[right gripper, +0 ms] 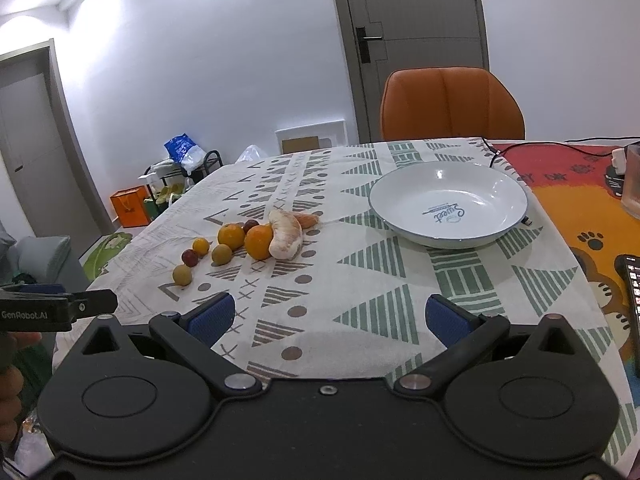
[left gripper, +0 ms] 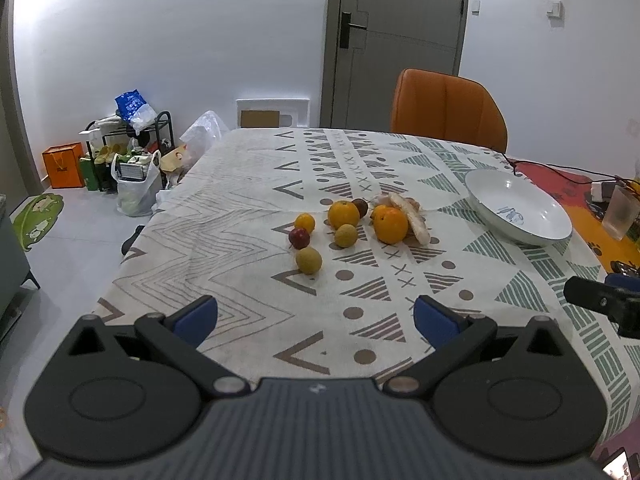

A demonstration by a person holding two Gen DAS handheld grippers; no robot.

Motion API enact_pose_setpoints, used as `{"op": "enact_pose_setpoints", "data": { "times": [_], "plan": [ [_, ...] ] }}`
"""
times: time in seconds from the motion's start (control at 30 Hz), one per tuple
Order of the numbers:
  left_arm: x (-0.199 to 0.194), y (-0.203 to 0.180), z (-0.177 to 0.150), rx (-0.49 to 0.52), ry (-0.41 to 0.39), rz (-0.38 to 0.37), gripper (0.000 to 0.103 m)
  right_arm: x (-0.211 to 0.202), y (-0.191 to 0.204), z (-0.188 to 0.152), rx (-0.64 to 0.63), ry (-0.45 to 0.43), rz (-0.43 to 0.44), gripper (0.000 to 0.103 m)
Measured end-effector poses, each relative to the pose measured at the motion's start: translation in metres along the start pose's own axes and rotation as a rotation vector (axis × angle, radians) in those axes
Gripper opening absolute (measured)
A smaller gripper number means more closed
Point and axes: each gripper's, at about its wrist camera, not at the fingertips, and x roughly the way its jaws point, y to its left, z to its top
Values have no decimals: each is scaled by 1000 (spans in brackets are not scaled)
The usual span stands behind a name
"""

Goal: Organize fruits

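A: Status of the left hand-held gripper (left gripper: 316, 318)?

B: Blue-padded fingers spread wide, nothing between them. It hovers over the near edge of the desk (left gripper: 240, 240), which carries a white cloth with grey and green geometric print.

A: Status of the right hand-held gripper (right gripper: 330, 320)?

B: Same condition: fingers fully apart, nothing held, positioned above the near edge of the desk.

A: Location of the fruit?

B: All fruit lies in one cluster on the cloth near the middle of the desk, toward its left edge. Two large round oranges: the left orange (left gripper: 343, 214) and the right orange (left gripper: 391, 225). A pale peeled citrus piece (right gripper: 285, 236) leans against the right orange. Behind the cluster sits a dark brown round fruit (left gripper: 361, 207). A small round orange citrus (left gripper: 305, 223) lies at the left of the group, touching a small dark red round fruit (left gripper: 299, 238). Two small yellow-green round fruits complete the set: the nearest one (left gripper: 308, 261) lies closest to the grippers, and the middle one (left gripper: 345, 235) lies just in front of the left orange.

A: Location of the receptacle?

B: A white shallow ceramic plate with a blue rim (right gripper: 384, 200) stands on the cloth to the right of the cluster, apart from it, holding no fruit. An orange upholstered chair (right gripper: 452, 104) stands at the far edge.
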Motion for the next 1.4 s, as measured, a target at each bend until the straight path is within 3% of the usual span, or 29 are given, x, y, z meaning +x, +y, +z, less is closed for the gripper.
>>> {"op": "enact_pose_setpoints", "data": {
  "times": [0.4, 1.17, 1.4],
  "plan": [
    [16, -5, 12, 18, 2, -26, 103, 16, -11, 10, 16, 15, -20, 103],
    [77, 2, 34, -24, 32, -63, 101, 67, -27, 33, 58, 42, 43, 103],
    [97, 7, 36, -39, 49, -65, 86, 86, -27, 36, 64, 55, 82, 103]
  ]
}}
